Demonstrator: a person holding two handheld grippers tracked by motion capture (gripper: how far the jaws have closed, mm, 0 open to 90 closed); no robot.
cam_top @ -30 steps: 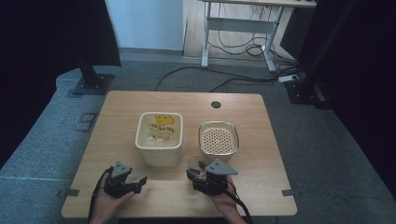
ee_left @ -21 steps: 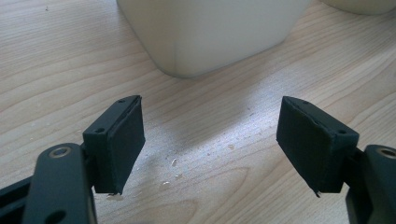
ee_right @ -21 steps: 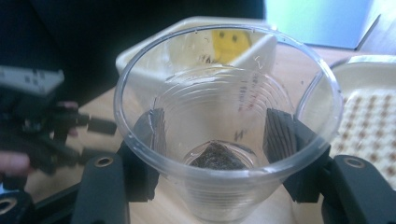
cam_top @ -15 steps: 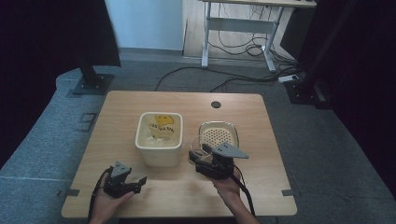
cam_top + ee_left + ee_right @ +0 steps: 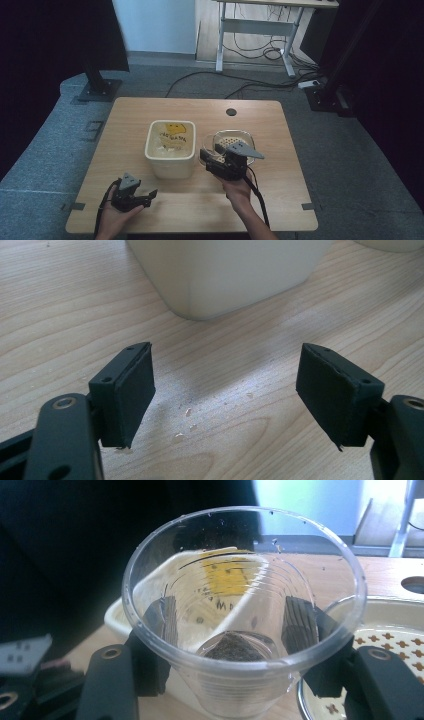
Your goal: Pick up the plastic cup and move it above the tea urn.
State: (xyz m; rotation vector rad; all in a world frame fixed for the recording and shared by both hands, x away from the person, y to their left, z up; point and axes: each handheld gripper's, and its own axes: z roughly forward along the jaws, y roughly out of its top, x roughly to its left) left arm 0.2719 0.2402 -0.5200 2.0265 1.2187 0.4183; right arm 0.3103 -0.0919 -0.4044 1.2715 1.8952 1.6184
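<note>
My right gripper (image 5: 212, 159) is shut on a clear plastic cup (image 5: 245, 615), holding it upright above the table. Its two pads press the cup's ribbed wall from either side. A little dark, grainy stuff (image 5: 234, 649) lies in the bottom of the cup. Just beyond the cup stands a cream tub (image 5: 170, 147) with a yellow label inside. To the cup's right is a shallow dish with a perforated insert (image 5: 231, 141). My left gripper (image 5: 135, 195) rests near the table's front edge. It is open with nothing between its jaws, and the tub's wall (image 5: 225, 275) rises ahead of it.
The wooden table (image 5: 190, 210) has a round cable hole (image 5: 231, 111) at the back. Small crumbs (image 5: 187, 412) lie on the wood between the left jaws. A desk frame and floor cables (image 5: 250, 47) are behind the table, and dark stands sit at both sides.
My right gripper has carried the cup away from the front edge, up to the gap between the tub and the perforated dish. The left gripper has stayed put.
</note>
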